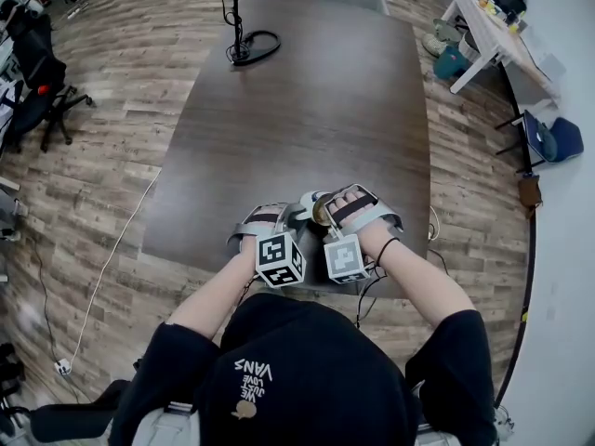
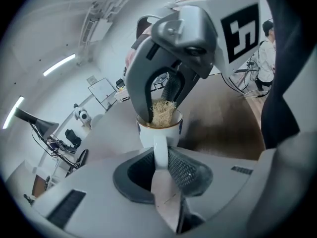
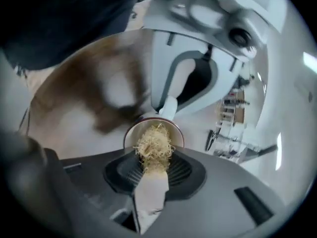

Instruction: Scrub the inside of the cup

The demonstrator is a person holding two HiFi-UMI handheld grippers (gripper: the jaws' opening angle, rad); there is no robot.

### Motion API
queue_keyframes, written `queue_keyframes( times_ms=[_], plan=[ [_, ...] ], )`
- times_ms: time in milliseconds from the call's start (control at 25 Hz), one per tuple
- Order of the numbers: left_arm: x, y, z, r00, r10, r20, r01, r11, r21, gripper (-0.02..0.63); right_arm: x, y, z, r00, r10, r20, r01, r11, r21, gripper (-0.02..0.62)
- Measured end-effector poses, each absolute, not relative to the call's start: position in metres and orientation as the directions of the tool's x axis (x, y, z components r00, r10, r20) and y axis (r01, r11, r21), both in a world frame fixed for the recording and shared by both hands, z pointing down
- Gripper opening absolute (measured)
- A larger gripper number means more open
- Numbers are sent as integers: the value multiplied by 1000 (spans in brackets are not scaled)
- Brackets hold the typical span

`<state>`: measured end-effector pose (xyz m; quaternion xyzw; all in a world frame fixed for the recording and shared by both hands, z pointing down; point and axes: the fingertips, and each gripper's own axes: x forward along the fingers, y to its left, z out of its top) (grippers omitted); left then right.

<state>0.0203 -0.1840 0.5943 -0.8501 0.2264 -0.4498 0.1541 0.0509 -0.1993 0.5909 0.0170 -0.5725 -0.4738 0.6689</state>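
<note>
1. Black desk lamp (image 1: 244, 26) stands at the 12 o'clock end of the dark wooden table (image 1: 307, 110), well apart from everything else.
2. Grey left gripper (image 1: 279, 219) (image 2: 161, 157) is at the table's 6 o'clock edge, with its marker cube (image 1: 279, 258) toward the person. Its jaws are drawn narrow and pinch the white handle (image 2: 159, 150) of the cup. In the left gripper view the handle runs down from the cup toward 6 o'clock and in between the pads.
3. White cup (image 1: 312, 203) (image 2: 159, 133) (image 3: 130, 135) sits between the two grippers. Its mouth is turned toward the right gripper, with the handle on the far side at 12 o'clock in the right gripper view. Whether it rests on the table cannot be told.
4. Straw-coloured scrubber (image 2: 162, 112) (image 3: 154, 150), a tangle of fibres, fills the cup's mouth.
5. Grey right gripper (image 1: 337, 210) (image 3: 153, 167) is at 3 o'clock of the cup, its jaws clamped on the scrubber's near end.
</note>
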Motion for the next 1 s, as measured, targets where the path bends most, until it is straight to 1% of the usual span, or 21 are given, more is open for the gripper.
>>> queue_keyframes(
  times_ms=[40,120,200,240,280,360,400,480,560,600,640,720,800,880,960,1000],
  plan=[
    [20,-184,594,491,-526,695,-239,-848,-473,72,51,-200,593,-84,-613,786,519,646,559,101],
    [19,-183,594,489,-528,694,-230,-846,-481,72,50,-197,598,-63,-484,873,249,839,484,100],
    [19,-182,596,490,-529,694,-238,-846,-477,72,48,-195,599,-100,-341,935,-53,940,337,101],
    [19,-182,596,489,-529,694,-244,-846,-474,72,46,-194,598,-137,-279,951,-203,947,248,101],
    [20,-181,596,487,-530,694,-247,-846,-472,72,45,-194,596,-180,-225,958,-345,926,153,100],
    [19,-182,596,482,-532,696,-243,-844,-478,72,45,-194,591,-278,-141,950,-584,810,-50,100],
    [18,-183,596,480,-534,696,-240,-843,-481,72,45,-195,588,-333,-114,936,-665,732,-148,100],
    [16,-185,597,477,-534,698,-246,-844,-477,72,44,-197,581,-436,-92,895,-753,583,-307,100],
    [15,-184,598,476,-534,699,-257,-845,-470,72,45,-197,578,-490,-98,866,-775,504,-382,100],
    [15,-183,599,475,-534,699,-257,-844,-471,72,46,-196,578,-490,-104,865,-772,512,-376,101],
    [16,-183,599,473,-535,700,-253,-843,-474,72,47,-195,578,-474,-110,874,-759,553,-342,100],
    [16,-184,599,473,-535,700,-244,-843,-479,72,48,-194,579,-410,-130,903,-685,697,-210,101],
    [16,-183,599,472,-533,702,-244,-844,-477,72,46,-193,581,-325,-170,930,-534,845,-32,101],
    [16,-183,599,471,-532,704,-246,-845,-474,72,45,-192,584,-236,-231,944,-340,930,143,101],
    [16,-184,599,471,-531,705,-250,-846,-470,72,48,-193,591,-145,-319,936,-131,944,301,101],
    [16,-184,599,471,-530,705,-253,-847,-468,72,50,-194,593,-108,-376,920,-19,926,376,101]
  ],
)
